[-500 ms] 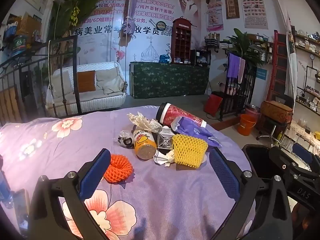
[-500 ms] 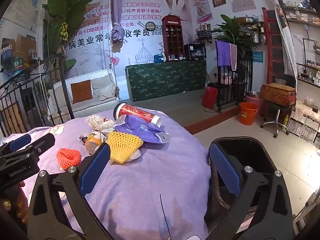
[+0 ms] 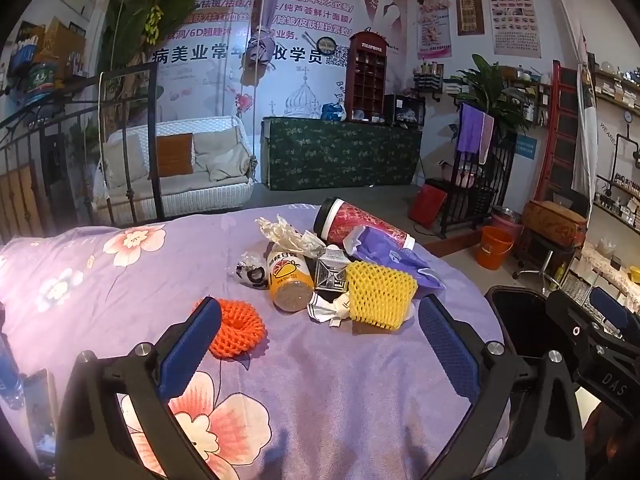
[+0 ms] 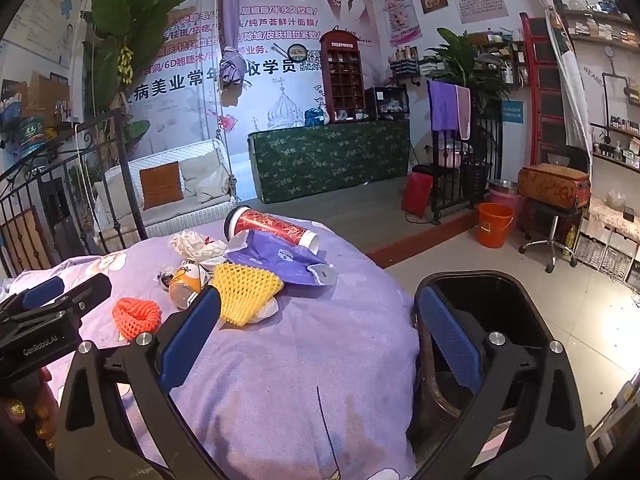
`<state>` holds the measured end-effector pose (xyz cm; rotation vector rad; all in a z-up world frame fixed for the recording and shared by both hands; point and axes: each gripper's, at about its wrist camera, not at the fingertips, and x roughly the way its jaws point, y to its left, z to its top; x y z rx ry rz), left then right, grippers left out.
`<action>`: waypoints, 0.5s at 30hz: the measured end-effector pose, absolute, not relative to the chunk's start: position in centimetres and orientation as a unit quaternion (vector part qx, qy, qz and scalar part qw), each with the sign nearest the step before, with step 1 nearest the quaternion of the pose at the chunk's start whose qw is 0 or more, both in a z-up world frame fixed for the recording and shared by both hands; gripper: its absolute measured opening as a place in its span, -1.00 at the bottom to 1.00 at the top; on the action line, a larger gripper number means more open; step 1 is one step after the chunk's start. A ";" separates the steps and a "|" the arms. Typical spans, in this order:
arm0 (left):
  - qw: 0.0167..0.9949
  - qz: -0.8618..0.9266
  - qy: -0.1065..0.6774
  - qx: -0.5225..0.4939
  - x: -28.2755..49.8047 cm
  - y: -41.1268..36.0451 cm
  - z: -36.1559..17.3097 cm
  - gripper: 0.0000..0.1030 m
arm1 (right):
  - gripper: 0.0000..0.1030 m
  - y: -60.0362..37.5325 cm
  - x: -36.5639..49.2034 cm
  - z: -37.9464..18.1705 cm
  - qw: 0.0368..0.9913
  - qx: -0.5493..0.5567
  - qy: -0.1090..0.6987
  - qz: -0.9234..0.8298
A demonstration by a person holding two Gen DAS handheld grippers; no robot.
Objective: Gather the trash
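From the left wrist, the left gripper [image 3: 320, 344] hangs wide apart and empty over the purple floral tablecloth [image 3: 320, 400]. The trash pile sits toward the far edge: an orange foam net [image 3: 236, 332], a yellow foam net [image 3: 378, 294], a juice bottle [image 3: 289, 280] and a red cup [image 3: 360, 224].

From the right wrist, the right gripper [image 4: 320, 340] gapes empty over the right edge, a black bin [image 4: 500, 320] just beside the table.

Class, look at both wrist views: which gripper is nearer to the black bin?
Right. The right gripper has one finger in front of the black bin; the left gripper hovers over the table, beside the orange net.
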<state>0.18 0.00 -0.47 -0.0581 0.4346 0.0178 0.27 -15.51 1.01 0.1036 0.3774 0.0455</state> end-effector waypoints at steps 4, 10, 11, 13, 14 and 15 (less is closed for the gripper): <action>0.974 0.010 0.225 -0.031 0.5 0.1 -0.8 0.88 | 0.91 -15.7 0.6 1.0 0.980 0.051 0.190 0.023; 0.973 0.011 0.227 -0.033 0.5 0.2 -0.8 0.88 | 0.91 -15.4 0.2 0.8 0.981 0.051 0.188 0.023; 0.973 0.010 0.228 -0.034 0.5 0.3 -0.7 0.88 | 0.91 -15.4 0.2 0.7 0.981 0.051 0.188 0.023; 0.973 0.009 0.230 -0.035 0.5 0.3 -0.7 0.88 | 0.91 -15.4 0.2 0.7 0.980 0.051 0.189 0.023; 0.972 0.009 0.230 -0.036 0.4 0.3 -0.6 0.88 | 0.91 -15.3 0.2 0.7 0.980 0.052 0.188 0.023; 0.973 0.010 0.230 -0.036 0.3 0.4 -0.7 0.88 | 0.91 -15.3 0.2 0.7 0.980 0.052 0.188 0.023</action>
